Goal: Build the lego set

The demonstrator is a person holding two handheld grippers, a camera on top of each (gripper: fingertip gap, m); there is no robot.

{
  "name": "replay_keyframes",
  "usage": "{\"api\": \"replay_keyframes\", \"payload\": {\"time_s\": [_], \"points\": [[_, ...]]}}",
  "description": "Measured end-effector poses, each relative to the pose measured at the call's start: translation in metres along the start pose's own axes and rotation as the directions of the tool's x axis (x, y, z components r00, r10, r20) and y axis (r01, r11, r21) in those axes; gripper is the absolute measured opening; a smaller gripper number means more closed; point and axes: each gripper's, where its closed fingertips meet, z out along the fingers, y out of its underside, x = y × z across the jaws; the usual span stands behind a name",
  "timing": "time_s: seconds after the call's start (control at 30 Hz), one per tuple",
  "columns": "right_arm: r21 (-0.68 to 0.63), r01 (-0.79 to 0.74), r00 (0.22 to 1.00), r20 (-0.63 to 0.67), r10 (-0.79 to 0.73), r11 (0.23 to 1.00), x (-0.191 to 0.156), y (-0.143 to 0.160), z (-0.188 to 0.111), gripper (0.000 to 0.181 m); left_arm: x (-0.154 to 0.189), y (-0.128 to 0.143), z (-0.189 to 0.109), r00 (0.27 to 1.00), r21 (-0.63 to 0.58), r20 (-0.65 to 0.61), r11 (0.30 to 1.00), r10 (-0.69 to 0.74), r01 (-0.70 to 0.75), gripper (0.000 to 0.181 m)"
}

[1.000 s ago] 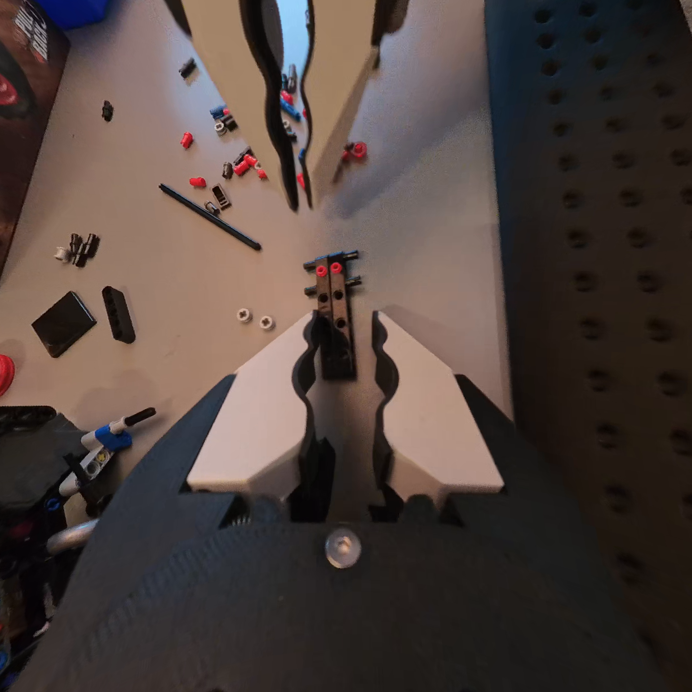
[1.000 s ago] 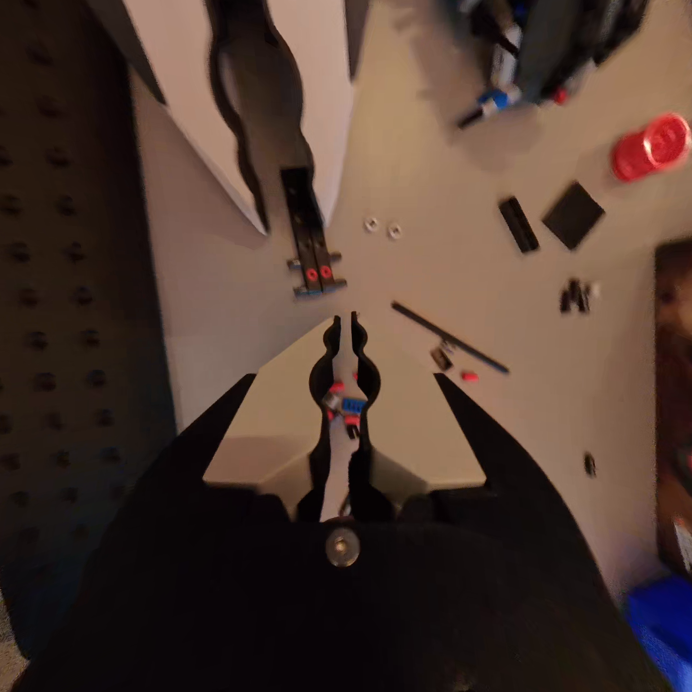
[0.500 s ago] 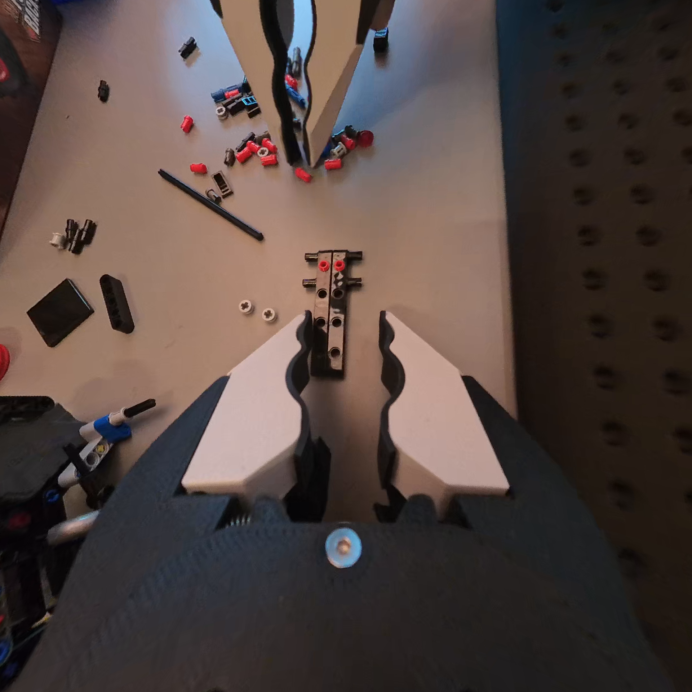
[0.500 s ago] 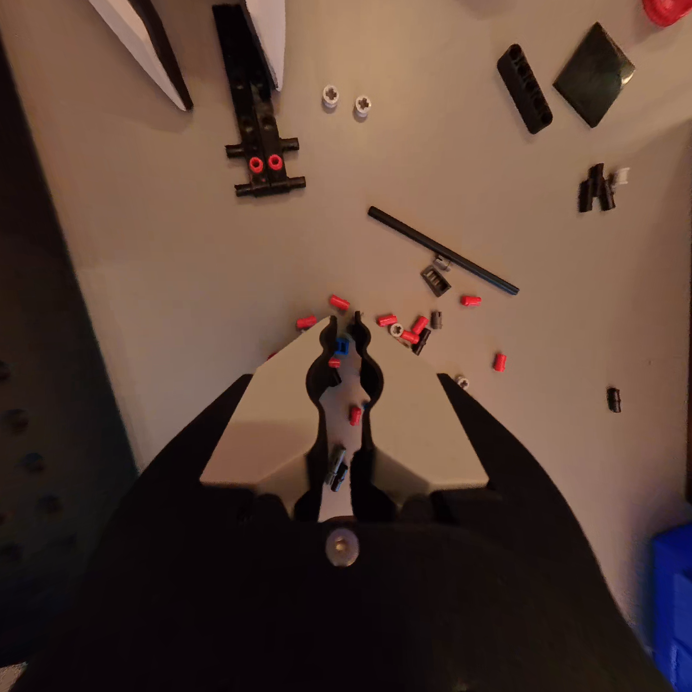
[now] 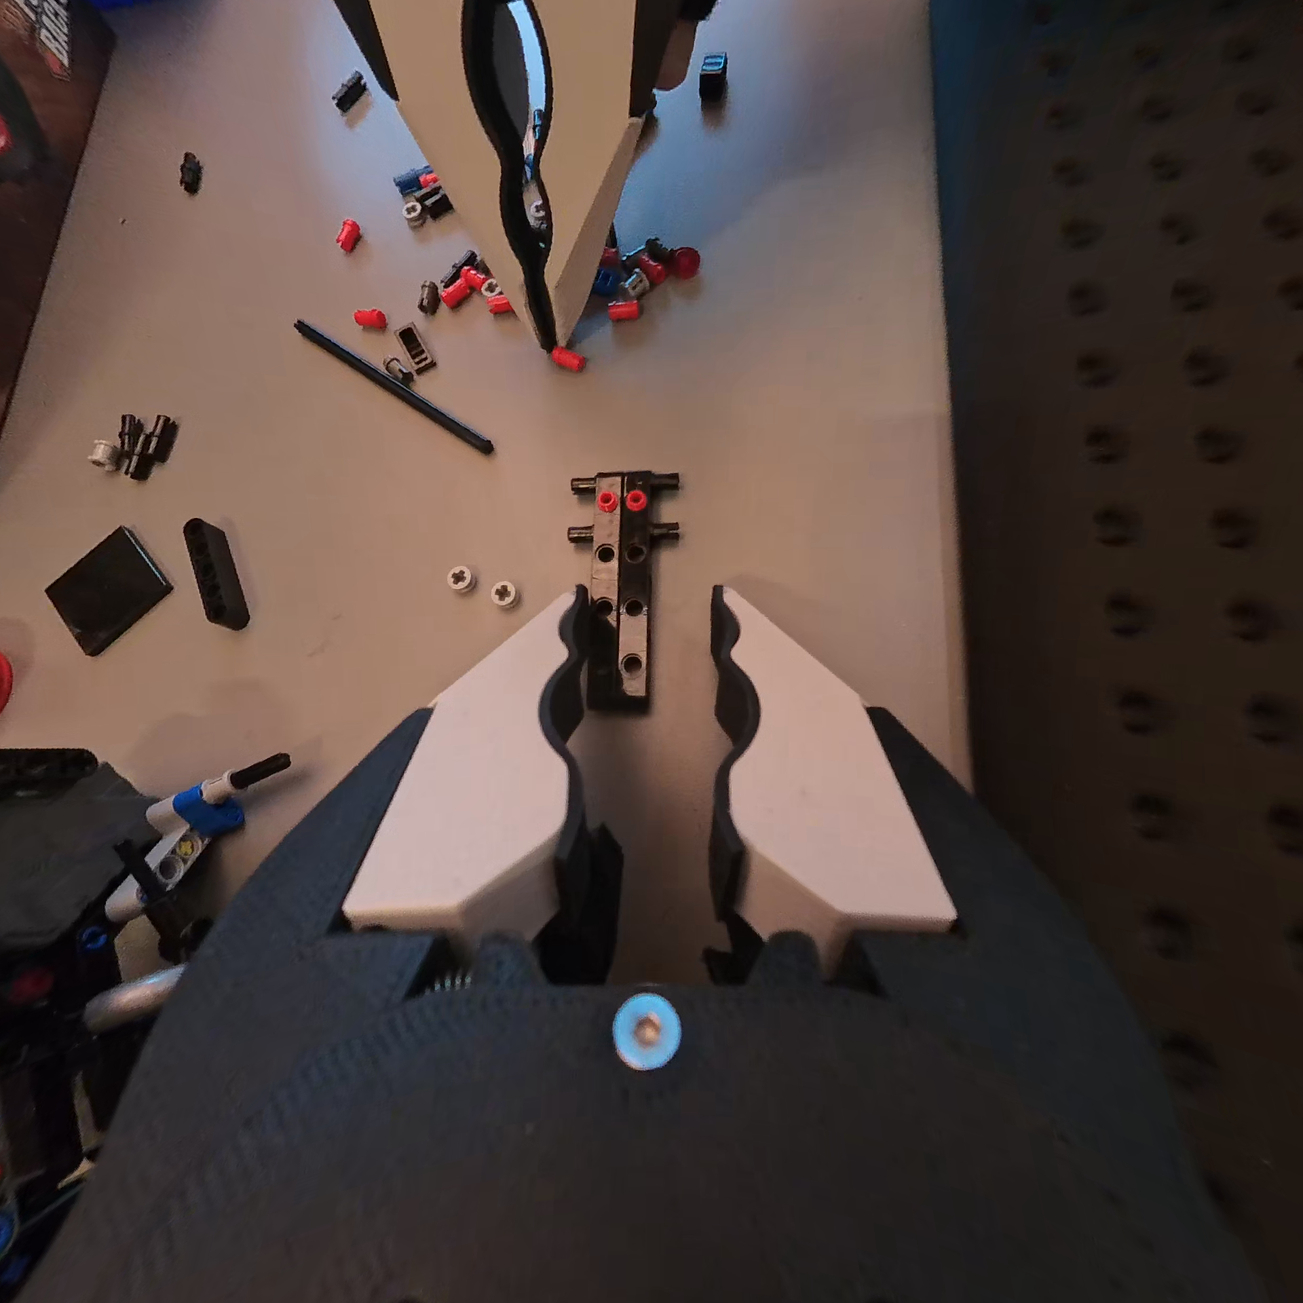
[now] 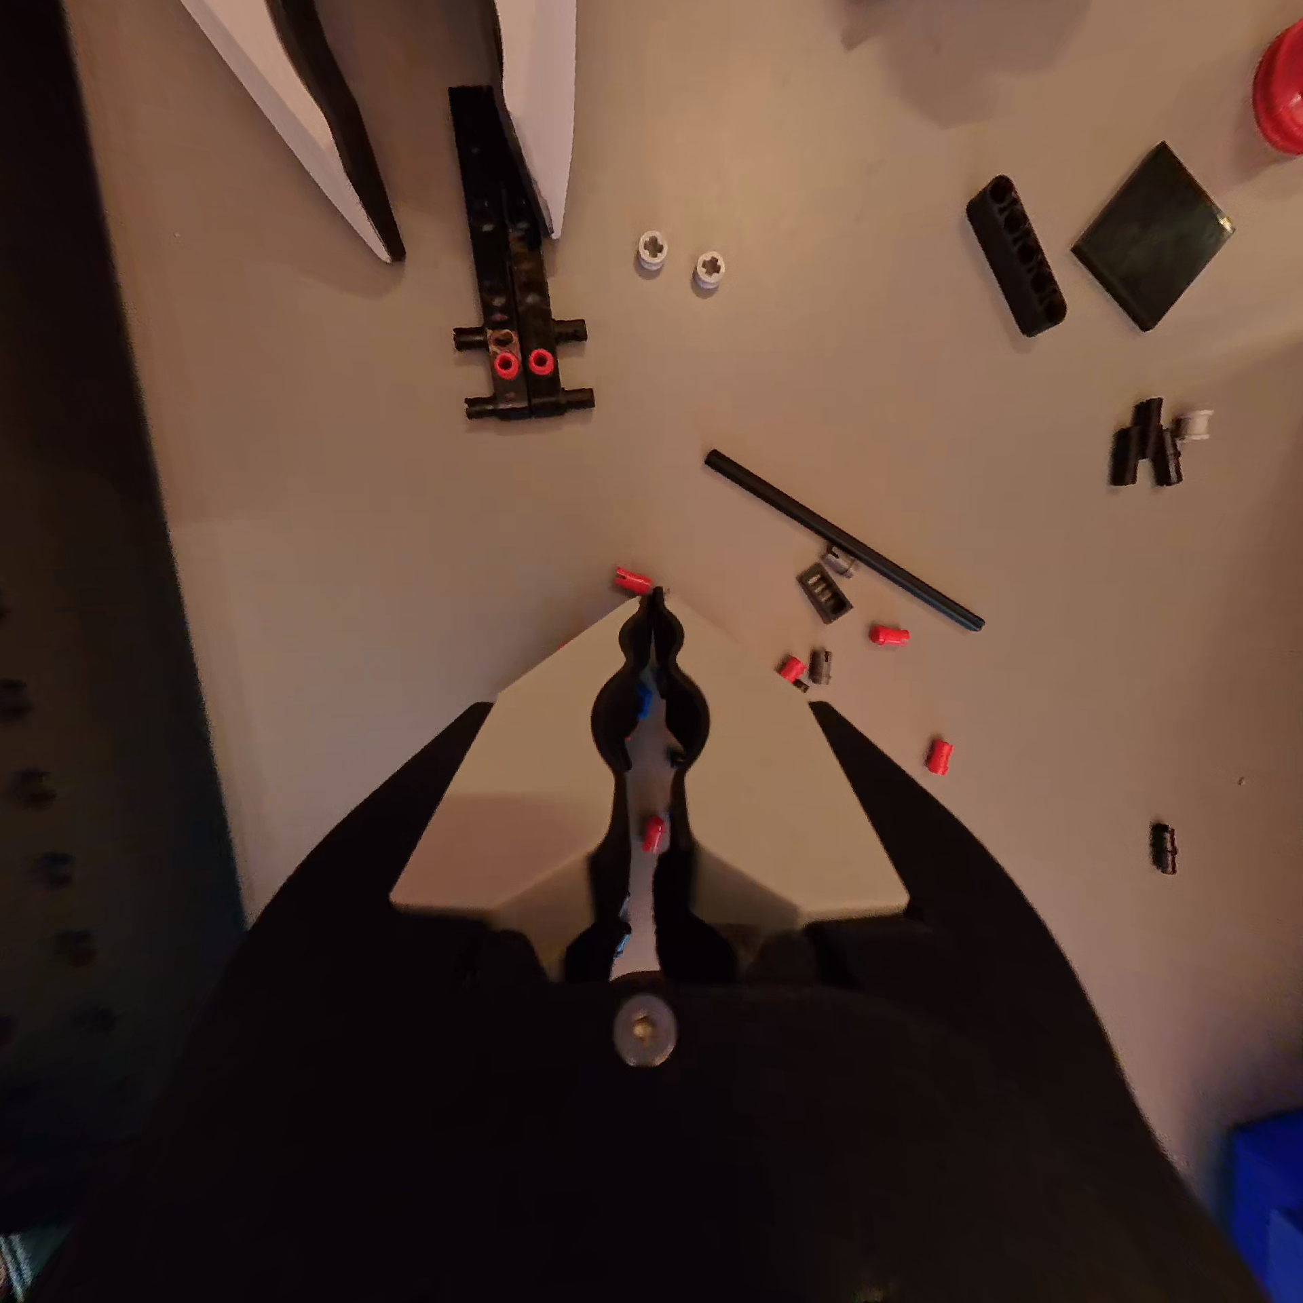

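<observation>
A black double-beam assembly (image 5: 620, 592) with two red pins and side black pins lies flat on the table. Its near end lies between the fingers of my open left gripper (image 5: 645, 599), close to the left finger (image 5: 493, 740). It also shows in the right wrist view (image 6: 511, 282). My right gripper (image 6: 657, 596) is shut, with its tips down on the table among scattered small pins. A loose red pin (image 6: 632, 579) lies just beyond and beside its tips, not between them. In the left wrist view the right gripper (image 5: 550, 342) stands upright over the pin pile (image 5: 465, 282).
A long black axle (image 5: 391, 384), two grey bushes (image 5: 462, 579), a short black beam (image 5: 215, 574) and a black tile (image 5: 109, 589) lie to the left. A partly built model (image 5: 70, 881) sits at the lower left. A dark perforated panel (image 5: 1128, 493) borders the right. Spacing between my two grippers at the tips: around 10 cm.
My right gripper drew back from the assembly to the pin pile, came down and closed its small gap. My left gripper opened wider around the assembly, which stayed on the table.
</observation>
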Motion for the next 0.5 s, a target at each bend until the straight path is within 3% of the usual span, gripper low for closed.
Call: {"api": "replay_keyframes", "payload": {"time_s": [0.17,0.5], "points": [[0.021,0.02,1.0,0.002,-0.02,1.0,-0.005,-0.006,0.001,0.007,0.0,0.0,0.0,1.0,-0.001,0.0,1.0,0.002,-0.002,0.032],[0.04,0.017,0.999,0.046,-0.019,0.999,-0.009,-0.012,0.001,0.003,-0.001,0.0,-0.001,1.0,0.004,0.002,1.0,-0.003,0.002,0.034]]}}
